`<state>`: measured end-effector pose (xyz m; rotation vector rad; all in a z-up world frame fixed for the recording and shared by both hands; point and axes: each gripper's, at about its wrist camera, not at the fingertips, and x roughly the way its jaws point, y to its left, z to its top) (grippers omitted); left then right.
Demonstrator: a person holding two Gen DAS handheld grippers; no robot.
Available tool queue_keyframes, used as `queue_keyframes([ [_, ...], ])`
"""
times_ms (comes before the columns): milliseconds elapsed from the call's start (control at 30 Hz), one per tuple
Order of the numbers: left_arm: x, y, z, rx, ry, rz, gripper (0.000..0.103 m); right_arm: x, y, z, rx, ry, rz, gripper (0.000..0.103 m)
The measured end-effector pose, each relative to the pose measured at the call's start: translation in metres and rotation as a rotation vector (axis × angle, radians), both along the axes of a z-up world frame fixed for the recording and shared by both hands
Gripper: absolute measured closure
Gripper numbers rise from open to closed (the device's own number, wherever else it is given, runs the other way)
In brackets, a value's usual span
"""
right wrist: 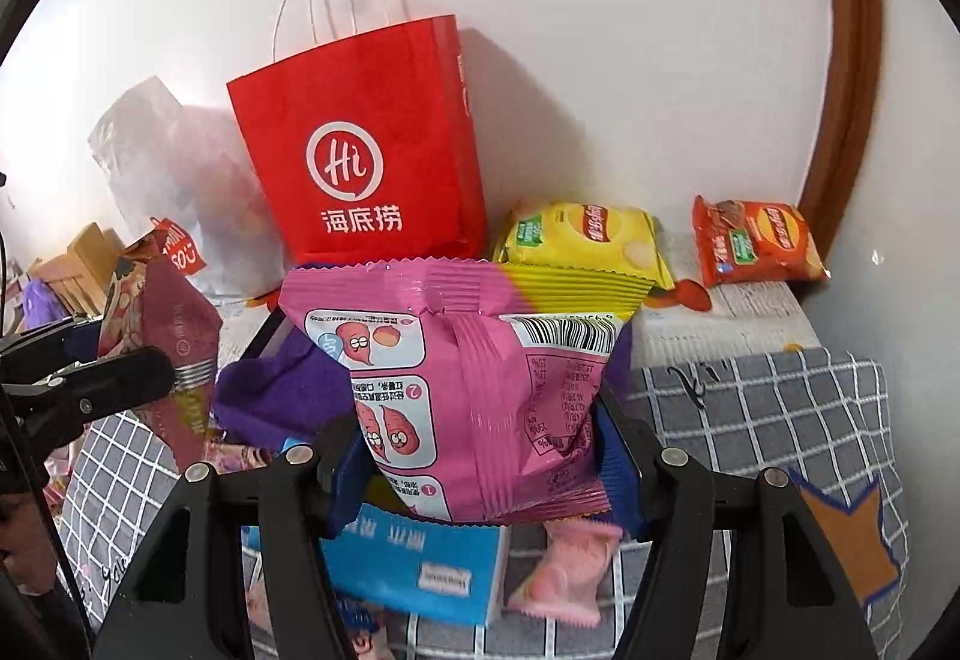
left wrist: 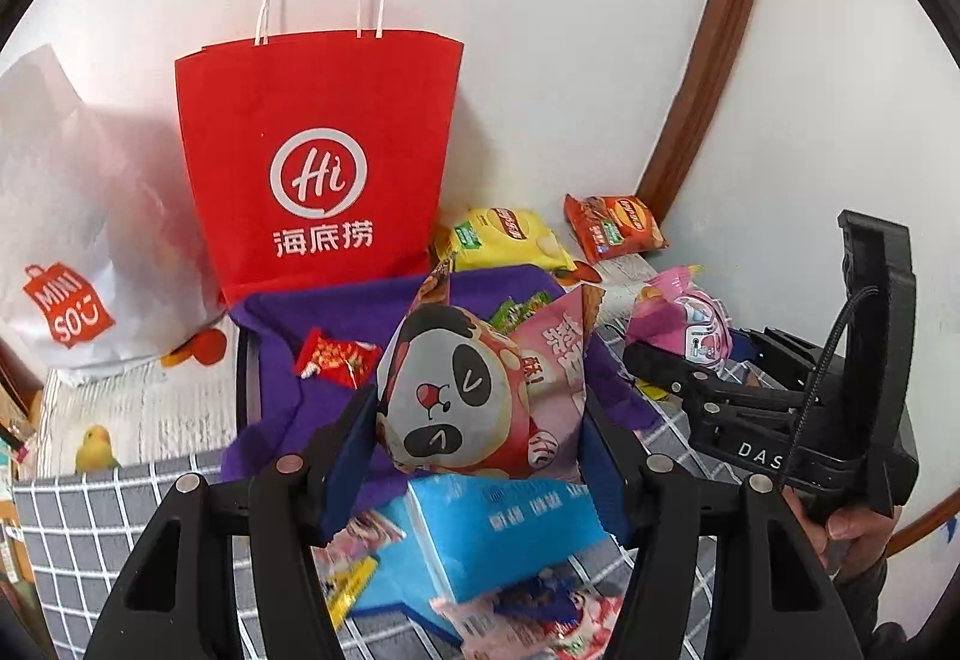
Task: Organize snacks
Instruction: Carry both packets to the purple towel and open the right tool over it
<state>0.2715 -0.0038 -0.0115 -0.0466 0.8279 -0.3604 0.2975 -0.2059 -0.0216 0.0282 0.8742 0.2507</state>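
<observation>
Left gripper jaws half-open, clamping panda snack bag, long axis tilted toward 1 o'clock. Right gripper jaws part-open, clamping pink sweet-potato bag, upright, print inverted. Purple-lined bin at 12 o'clock holds red packet, green packet.

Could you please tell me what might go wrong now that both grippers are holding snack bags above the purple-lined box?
1. The left gripper pinches the puffy panda bag; it may slip or burst.
2. The right gripper holds the pink bag only low down; it could tip.
3. The grippers are close and might collide.

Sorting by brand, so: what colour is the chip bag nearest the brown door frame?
Orange-red; the chip bag shows best in the right wrist view.
</observation>
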Motion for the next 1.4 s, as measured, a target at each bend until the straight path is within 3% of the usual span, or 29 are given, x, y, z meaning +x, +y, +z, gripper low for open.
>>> queue_keyframes([
  [267, 0.039, 0.009, -0.009, 0.016, 0.006, 0.029, 0.042, 0.024, -0.002, -0.004, 0.012, -0.031, -0.004, 0.039],
  [667, 0.077, 0.031, -0.059, 0.016, 0.099, 0.072, 0.042, 0.045, -0.005, -0.057, -0.010, -0.012, -0.006, 0.039],
  [967, 0.091, 0.037, -0.087, 0.038, 0.188, 0.095, 0.042, 0.055, -0.015, -0.085, -0.003, 0.069, -0.040, 0.039],
  [1400, 0.100, 0.047, -0.100, 0.049, 0.257, 0.123, 0.042, 0.049, -0.011, -0.079, 0.018, 0.044, -0.012, 0.039],
])
